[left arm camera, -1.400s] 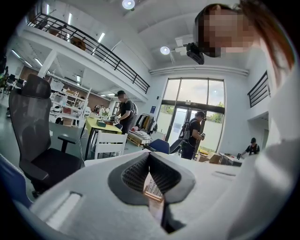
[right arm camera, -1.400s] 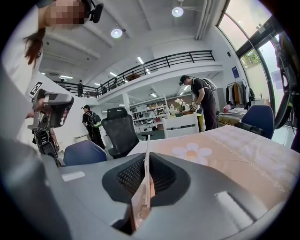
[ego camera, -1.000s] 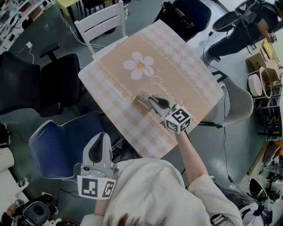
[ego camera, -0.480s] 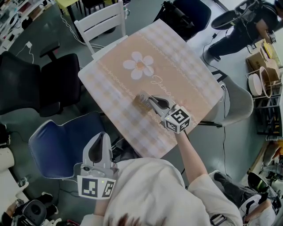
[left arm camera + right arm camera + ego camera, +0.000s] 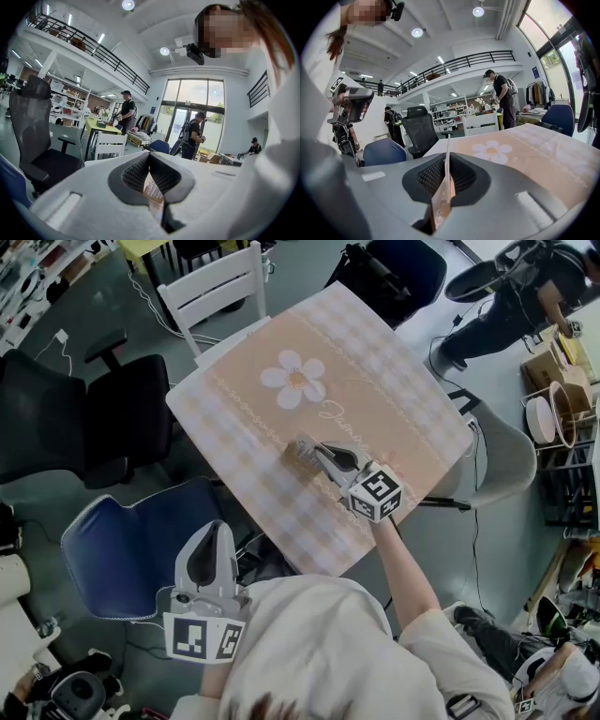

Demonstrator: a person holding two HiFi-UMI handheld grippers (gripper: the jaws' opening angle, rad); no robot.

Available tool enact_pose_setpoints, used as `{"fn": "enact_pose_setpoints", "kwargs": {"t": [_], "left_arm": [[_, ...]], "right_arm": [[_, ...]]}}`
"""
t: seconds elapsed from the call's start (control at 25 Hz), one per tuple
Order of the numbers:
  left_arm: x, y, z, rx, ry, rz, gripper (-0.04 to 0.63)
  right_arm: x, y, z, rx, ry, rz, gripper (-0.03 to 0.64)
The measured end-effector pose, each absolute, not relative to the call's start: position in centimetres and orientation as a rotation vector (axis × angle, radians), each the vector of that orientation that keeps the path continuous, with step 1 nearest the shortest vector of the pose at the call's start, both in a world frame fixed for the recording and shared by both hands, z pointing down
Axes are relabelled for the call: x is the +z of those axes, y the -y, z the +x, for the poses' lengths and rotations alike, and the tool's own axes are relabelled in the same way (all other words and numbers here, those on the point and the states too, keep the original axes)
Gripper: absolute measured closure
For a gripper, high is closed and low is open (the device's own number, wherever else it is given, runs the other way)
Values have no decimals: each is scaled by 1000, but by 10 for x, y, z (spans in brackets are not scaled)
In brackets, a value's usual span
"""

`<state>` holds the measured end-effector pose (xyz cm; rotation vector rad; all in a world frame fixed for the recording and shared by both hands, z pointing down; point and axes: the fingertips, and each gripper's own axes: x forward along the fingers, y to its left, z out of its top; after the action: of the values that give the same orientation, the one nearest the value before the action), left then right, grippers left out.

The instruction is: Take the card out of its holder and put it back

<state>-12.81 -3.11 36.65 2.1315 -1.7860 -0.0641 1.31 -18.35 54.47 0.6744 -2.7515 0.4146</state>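
Head view: table (image 5: 375,362) carries a peach checked cloth with a flower print (image 5: 295,381). The right gripper (image 5: 322,452) reaches onto the cloth, tips on the person's side of the flower print and right at the card holder (image 5: 298,452). From here I can't tell whether the card is clear of the holder. The left gripper (image 5: 217,529) is off the table, well away from the flower print, beside the person's chest and over a blue chair (image 5: 122,559).

Left gripper view: the left gripper (image 5: 149,155) has its pads meeting at the tips, nothing between them. A sliver of cloth shows through the gap lower down.

Right gripper view: the right gripper (image 5: 446,157) is clamped on the card (image 5: 440,201). The card stands edge-on between the pads, top edge poking past the tips. The flower print (image 5: 491,151) lies ahead of the card and to its right.
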Motion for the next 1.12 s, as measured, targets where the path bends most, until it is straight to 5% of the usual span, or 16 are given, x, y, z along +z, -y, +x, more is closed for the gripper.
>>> {"fn": "enact_pose_setpoints", "kwargs": {"t": [0.28, 0.44, 1.12], "left_arm": [[366, 29, -130, -70, 1799, 2133, 595], [363, 30, -130, -66, 1796, 2129, 595], [357, 25, -127, -99, 1764, 2187, 595]], "right_arm": [[546, 186, 14, 423, 2725, 715, 597], [540, 191, 13, 464, 2722, 735, 529], [448, 203, 50, 411, 2854, 1084, 554]]}}
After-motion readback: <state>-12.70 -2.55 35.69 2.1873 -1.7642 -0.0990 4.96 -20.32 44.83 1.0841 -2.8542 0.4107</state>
